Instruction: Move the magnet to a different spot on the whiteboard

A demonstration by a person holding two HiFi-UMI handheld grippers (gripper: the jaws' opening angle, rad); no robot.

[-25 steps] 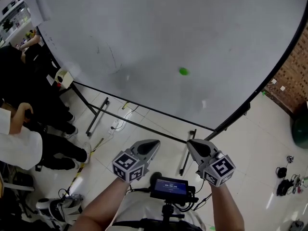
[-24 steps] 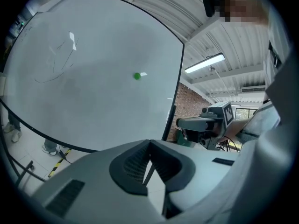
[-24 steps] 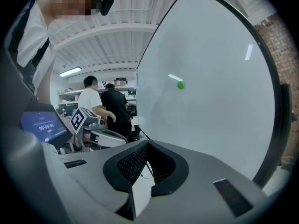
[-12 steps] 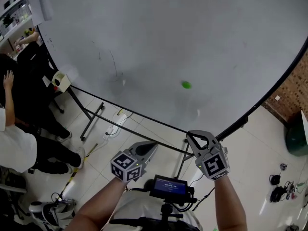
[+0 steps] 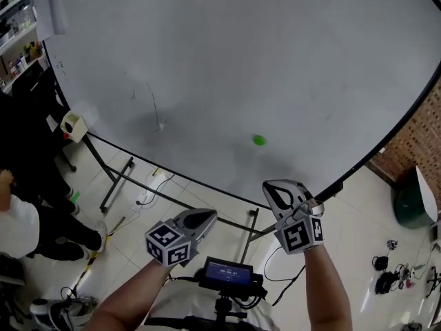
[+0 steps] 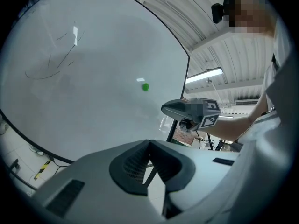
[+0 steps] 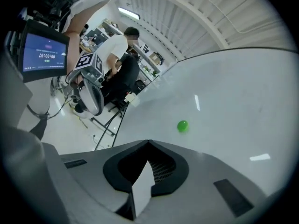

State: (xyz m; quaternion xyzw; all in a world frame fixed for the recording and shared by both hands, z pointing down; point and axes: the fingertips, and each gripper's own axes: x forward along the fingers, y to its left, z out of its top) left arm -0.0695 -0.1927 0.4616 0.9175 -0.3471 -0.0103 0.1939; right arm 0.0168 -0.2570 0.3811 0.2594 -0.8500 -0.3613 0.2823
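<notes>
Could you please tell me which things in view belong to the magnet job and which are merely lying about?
Job in hand:
green magnet, stuck on the whiteboard
right gripper and left gripper, both shut and empty, neither touching the magnet

Lying about:
small box at the board's left edge
power strip on the floor
bystander at the left

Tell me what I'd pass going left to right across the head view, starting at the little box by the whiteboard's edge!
small pale box → left gripper → green magnet → right gripper → dark green container
</notes>
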